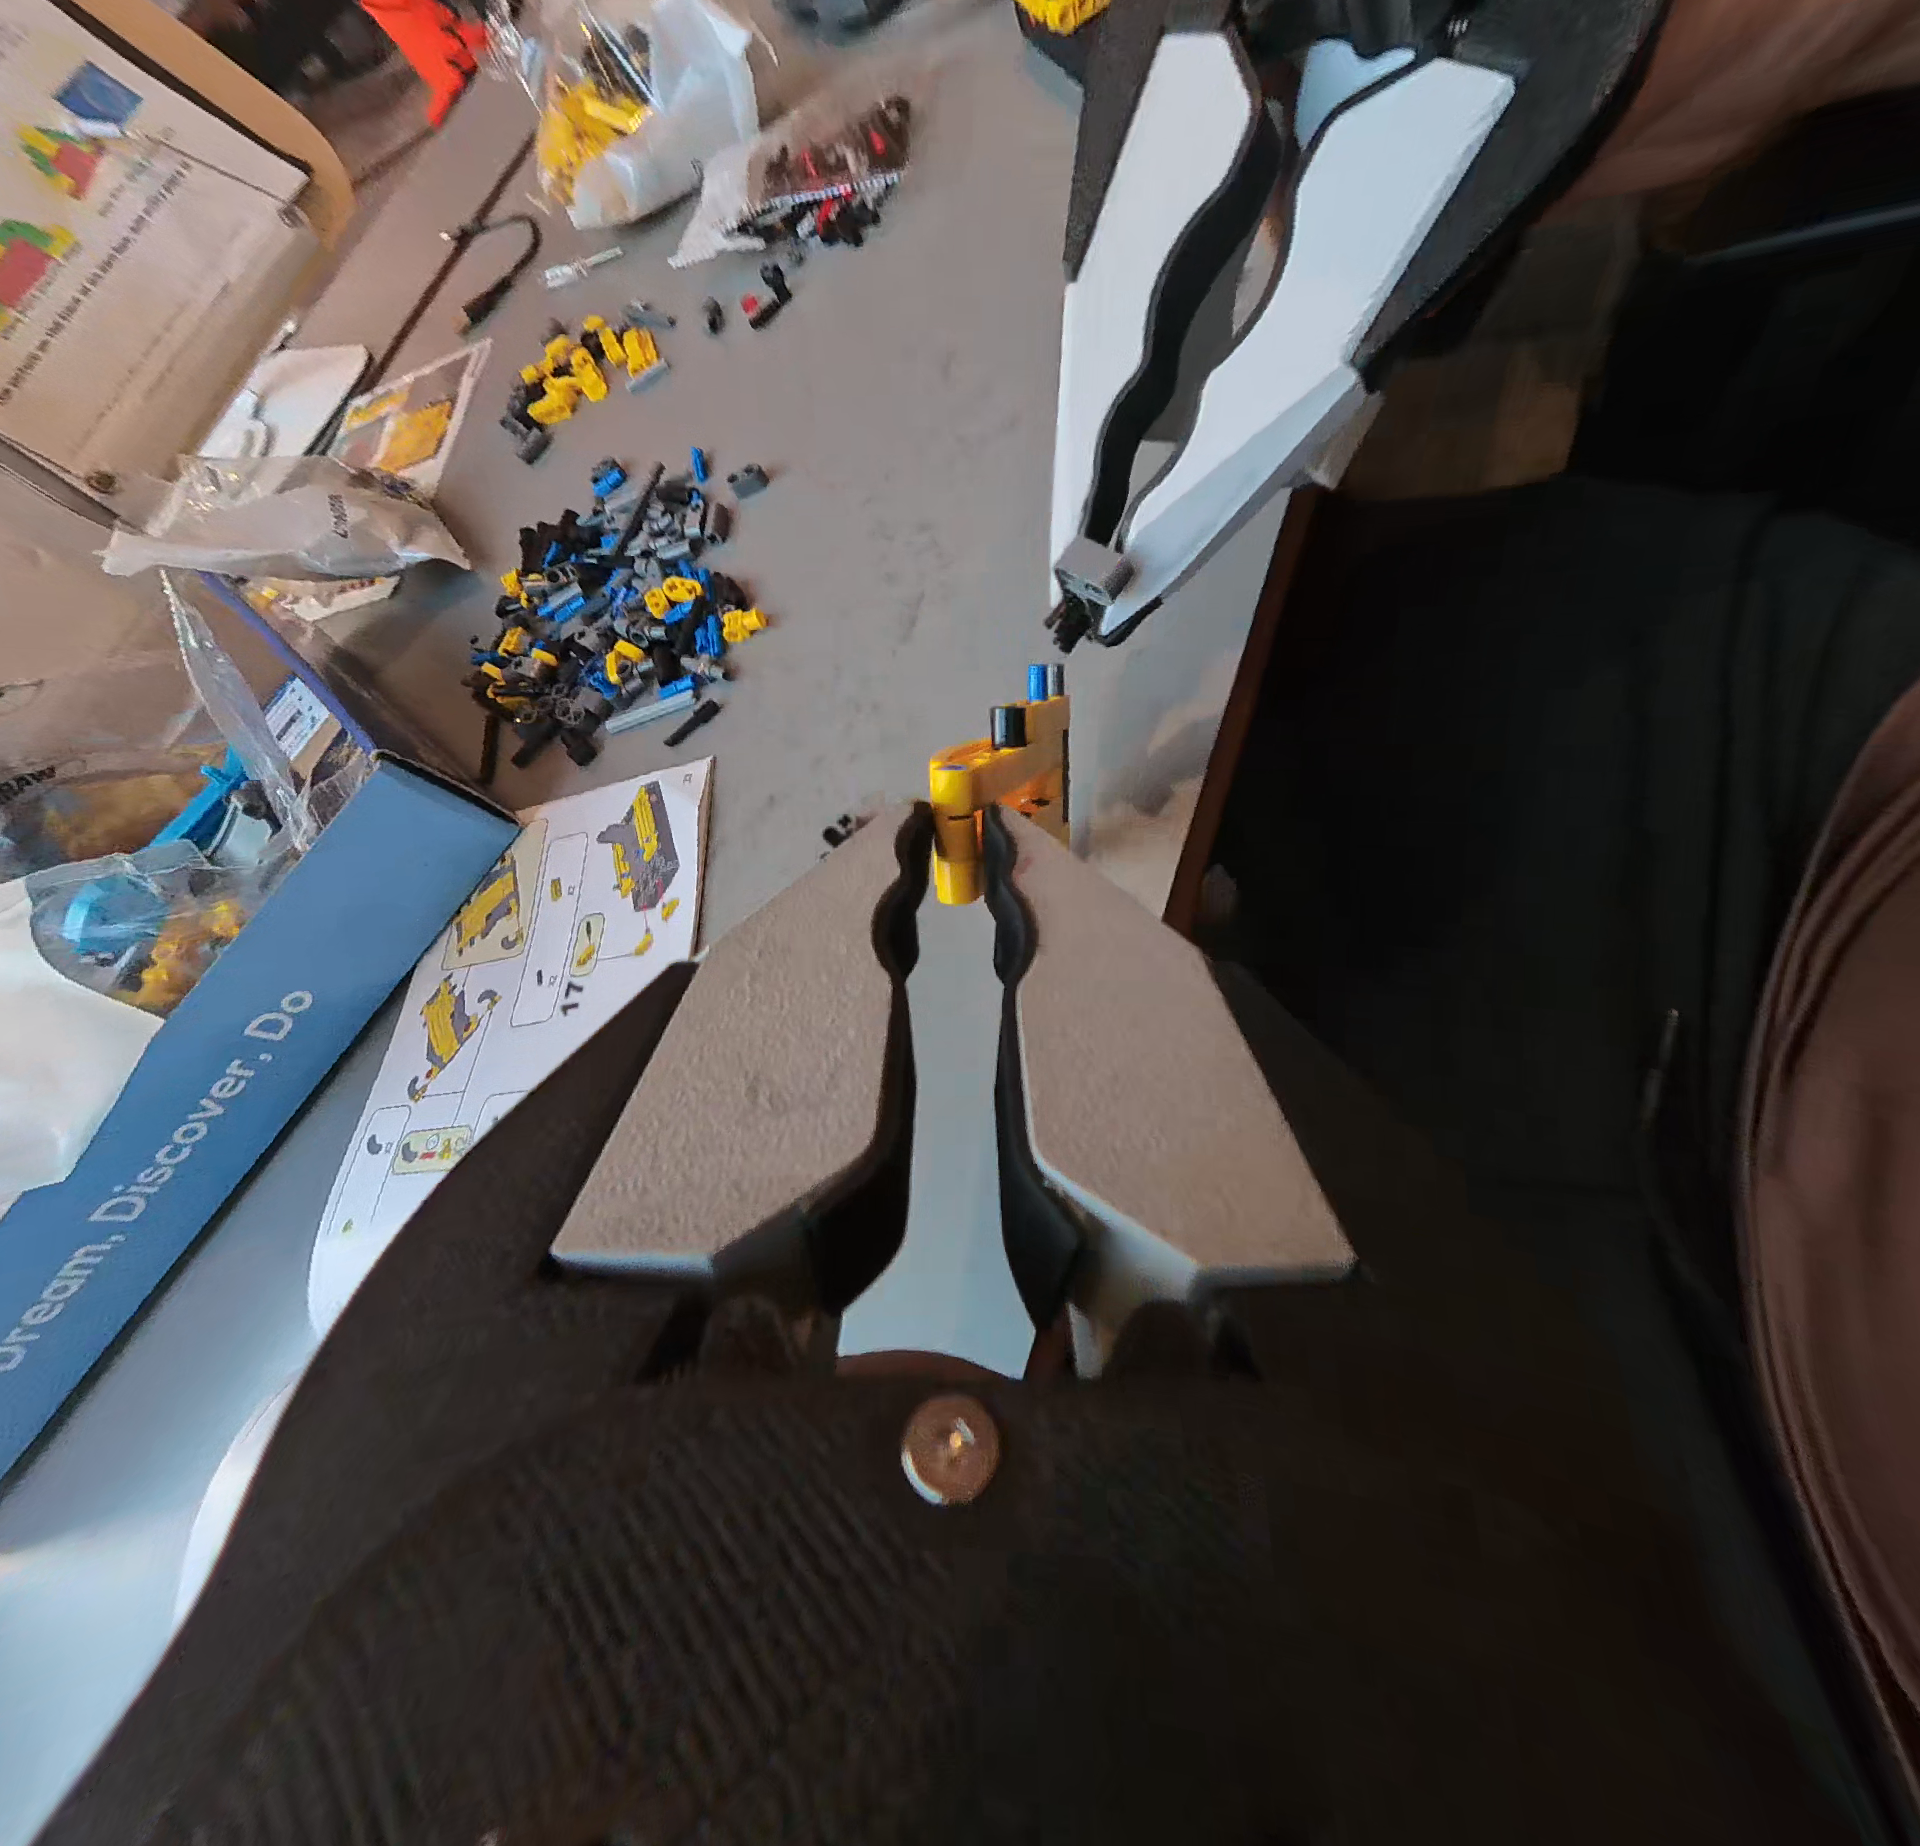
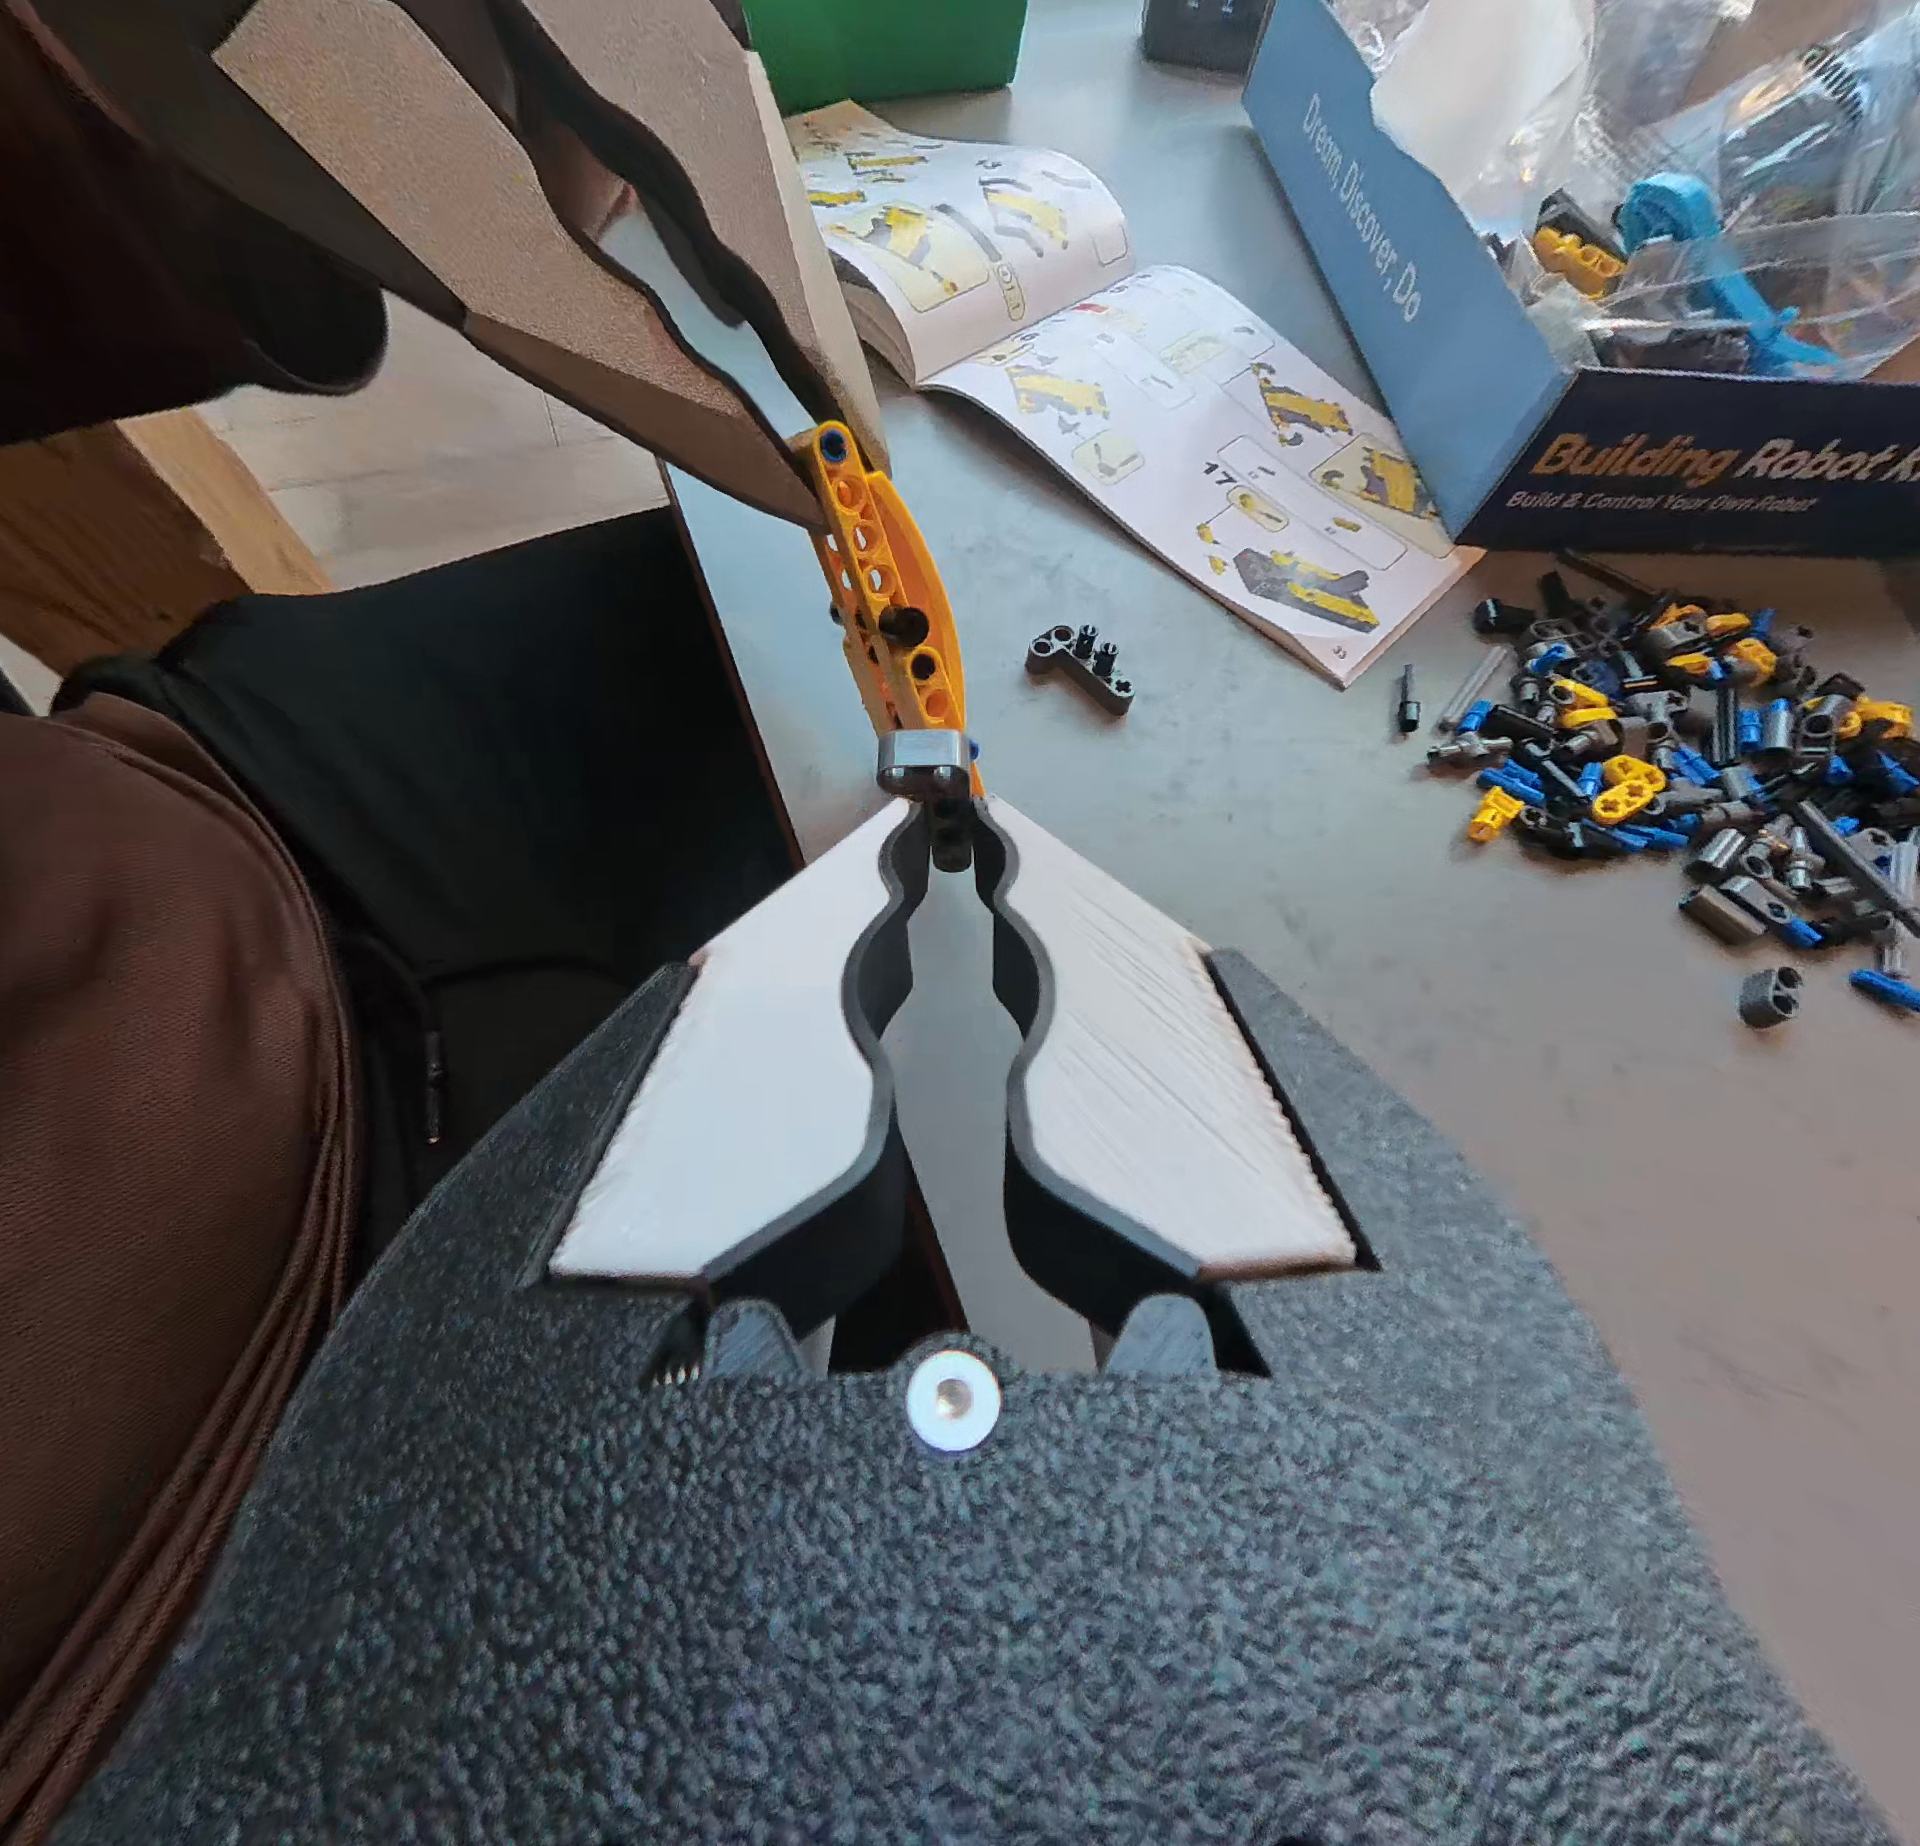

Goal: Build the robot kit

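Note:
My left gripper (image 1: 958, 828) is shut on a yellow beam assembly (image 1: 997, 778) with black and blue pins, held above the grey table's near edge. In the right wrist view the assembly (image 2: 883, 570) is a long yellow holed beam hanging from the left gripper (image 2: 821, 487). My right gripper (image 2: 948, 828) is shut on a small grey connector with black pins (image 2: 928, 763), which sits right at the beam's lower end. In the left wrist view the right gripper (image 1: 1091, 601) holds the grey connector (image 1: 1093, 572) just above the assembly.
A pile of black, blue and yellow parts (image 1: 613, 622) (image 2: 1704, 757) lies on the table (image 1: 914, 446). There is an open instruction booklet (image 2: 1143, 414) (image 1: 540, 975), a blue box with bagged parts (image 2: 1475, 290) (image 1: 229, 1038), a loose black piece (image 2: 1081, 666) and more bags (image 1: 644, 113). A brown bag (image 2: 156, 1069) is below the table edge. Across from one pair of fingers to the other is roughly 6 cm. The loose black piece (image 2: 1081, 666) is about equally far from each gripper, around 9 cm.

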Motion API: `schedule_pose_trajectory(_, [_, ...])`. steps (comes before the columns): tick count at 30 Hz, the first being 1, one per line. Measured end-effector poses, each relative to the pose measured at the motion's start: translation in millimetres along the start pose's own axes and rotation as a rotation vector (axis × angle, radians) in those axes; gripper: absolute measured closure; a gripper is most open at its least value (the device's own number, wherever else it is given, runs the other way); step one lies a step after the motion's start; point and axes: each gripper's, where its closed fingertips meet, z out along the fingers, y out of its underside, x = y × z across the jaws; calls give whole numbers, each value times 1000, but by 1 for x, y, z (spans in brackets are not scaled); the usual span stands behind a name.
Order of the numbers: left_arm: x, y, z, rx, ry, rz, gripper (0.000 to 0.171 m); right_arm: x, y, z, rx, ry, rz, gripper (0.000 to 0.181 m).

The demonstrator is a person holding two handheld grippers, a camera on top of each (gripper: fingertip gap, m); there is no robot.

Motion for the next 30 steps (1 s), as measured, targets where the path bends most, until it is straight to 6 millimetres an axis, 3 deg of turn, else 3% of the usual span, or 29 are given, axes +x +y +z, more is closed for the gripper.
schedule_pose_trajectory(8, [0, -5, 2, -159, 127, 107, 166, -6, -10, 4, 45, -35, 9, 174])
schedule_pose_trajectory(13, [5, -9, 15, -221, 150, 206, 165, -2, 4, 12, -11, -35, 16, 174])
schedule_pose_trajectory(21, [13, -11, 22, -207, 193, 149, 163, -3, 14, 14, -39, -54, 39, 174])
schedule_pose_trajectory(26, [17, 7, 25, -282, 205, 158, 156, -7, 15, 15, -39, -73, 33, 174])
schedule_pose_trajectory(30, [19, 5, 25, -264, 214, 174, 159, -7, 11, 13, -23, -68, 23, 174])
